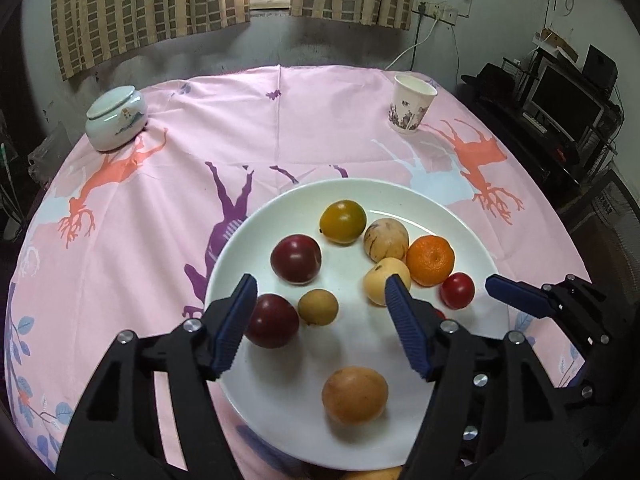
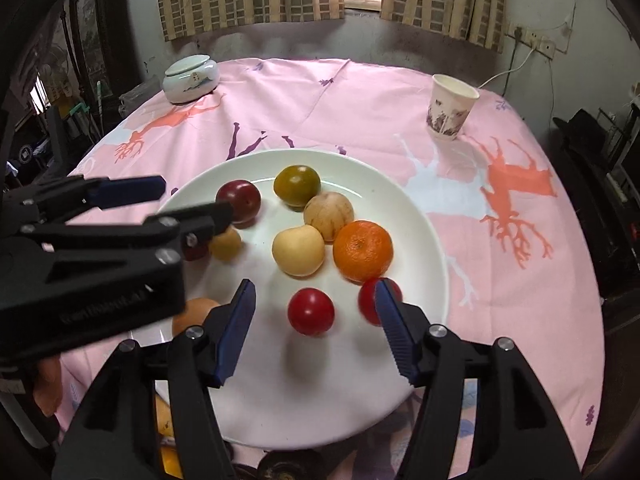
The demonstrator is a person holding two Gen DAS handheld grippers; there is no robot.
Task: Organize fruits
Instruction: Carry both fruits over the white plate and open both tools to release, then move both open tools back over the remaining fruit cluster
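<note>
Closest to the lens, the left gripper (image 1: pixel 320 312) has its blue-padded jaws spread wide over the white plate (image 1: pixel 280 420), nothing between them. Same deal for the right gripper (image 2: pixel 314 312): wide apart, hovering low over the near side of the plate, holding nothing, with a small red fruit (image 2: pixel 311 311) sitting on the plate right between its fingers and a second red one (image 2: pixel 370 300) partly hidden behind the right finger.

All the fruit is on the plate. There's an orange-brown one (image 1: pixel 355 399) alone near the front edge, two dark red plums (image 1: pixel 296 258) on the left side, a small tan fruit (image 1: pixel 318 306) next to them, and a clump toward the back right: green-yellow fruit (image 1: pixel 343 221), a pale streaky one (image 1: pixel 386 239), a pale yellow one (image 1: pixel 382 280) and a mandarin (image 1: pixel 430 260), the last three touching each other.

The plate sits on a pink tablecloth (image 1: pixel 160 200) with deer prints. Far back there's a lidded ceramic jar (image 1: pixel 115 117) on the left and a paper cup (image 1: pixel 411 103) on the right.
</note>
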